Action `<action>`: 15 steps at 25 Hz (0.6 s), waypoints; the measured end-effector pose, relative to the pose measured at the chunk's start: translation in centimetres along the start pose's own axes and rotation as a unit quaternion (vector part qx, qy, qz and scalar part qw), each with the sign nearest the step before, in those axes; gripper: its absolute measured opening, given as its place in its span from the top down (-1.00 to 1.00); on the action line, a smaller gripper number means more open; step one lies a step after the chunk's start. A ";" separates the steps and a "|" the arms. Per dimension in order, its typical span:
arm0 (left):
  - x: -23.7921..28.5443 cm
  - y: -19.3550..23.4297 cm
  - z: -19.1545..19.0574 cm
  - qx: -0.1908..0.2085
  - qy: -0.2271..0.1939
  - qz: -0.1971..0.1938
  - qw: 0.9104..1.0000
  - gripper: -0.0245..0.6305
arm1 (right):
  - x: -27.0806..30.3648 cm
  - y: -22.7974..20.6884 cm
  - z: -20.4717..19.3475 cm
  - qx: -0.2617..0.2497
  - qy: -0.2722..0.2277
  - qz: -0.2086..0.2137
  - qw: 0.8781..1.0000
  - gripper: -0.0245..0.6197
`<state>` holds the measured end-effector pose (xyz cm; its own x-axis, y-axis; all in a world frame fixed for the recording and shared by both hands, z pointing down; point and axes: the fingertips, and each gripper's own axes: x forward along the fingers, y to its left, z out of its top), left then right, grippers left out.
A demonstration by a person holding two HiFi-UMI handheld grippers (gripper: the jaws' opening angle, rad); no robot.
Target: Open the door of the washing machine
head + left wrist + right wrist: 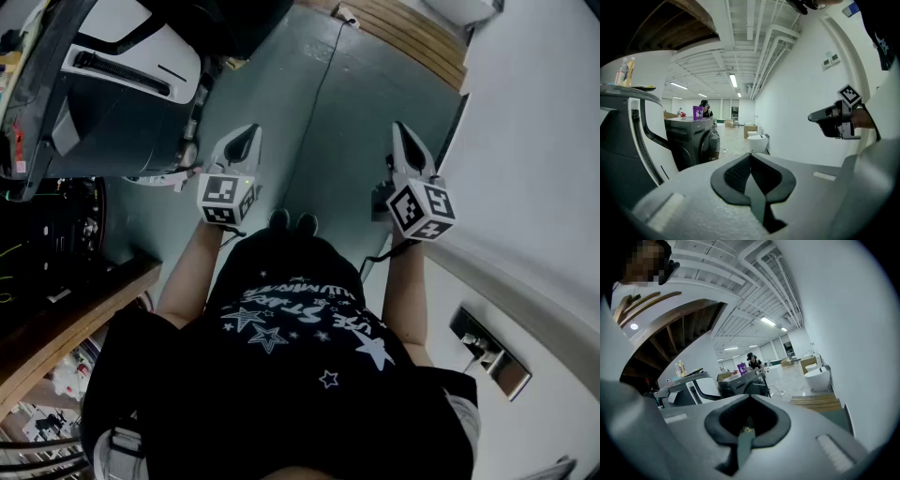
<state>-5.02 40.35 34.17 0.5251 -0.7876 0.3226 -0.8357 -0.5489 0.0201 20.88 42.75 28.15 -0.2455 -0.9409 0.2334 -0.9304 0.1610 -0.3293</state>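
Observation:
A dark front-loading washing machine (696, 140) stands some way ahead on the floor, its round door facing right; the right gripper view also shows this washing machine (743, 383). A nearer white-and-dark appliance (122, 84) fills the head view's upper left. My left gripper (248, 136) is held out beside that appliance, jaws shut and empty, with its tip (751, 155) pointing down the room. My right gripper (401, 131) is level with it near the wall, also shut (750, 397) with nothing in it. Neither gripper touches a machine.
A white wall (534, 141) runs close along the right, with a metal plate (487, 352) on it. A wooden platform (412, 33) and a cable (319, 94) lie on the floor ahead. A wooden bench (66, 309) is at my left. A white toilet (757, 140) and a far person (704, 107) are beyond.

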 end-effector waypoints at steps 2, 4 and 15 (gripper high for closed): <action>0.0 -0.1 0.4 0.003 -0.003 0.000 1.000 0.89 | -0.1 0.1 0.2 0.001 -0.001 0.001 1.000 0.91; -0.2 -0.3 0.7 0.001 -0.007 0.001 1.000 0.89 | -0.3 0.1 0.3 0.001 -0.002 0.002 1.000 0.91; -1.3 -2.1 0.4 -0.003 -0.010 0.015 1.000 0.89 | -1.5 -0.6 0.5 0.004 -0.008 0.019 1.000 0.91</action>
<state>-3.88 42.37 33.30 0.5024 -0.8092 0.3046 -0.8523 -0.5227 0.0172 21.95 43.91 27.54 -0.2753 -0.9391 0.2058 -0.9186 0.1938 -0.3445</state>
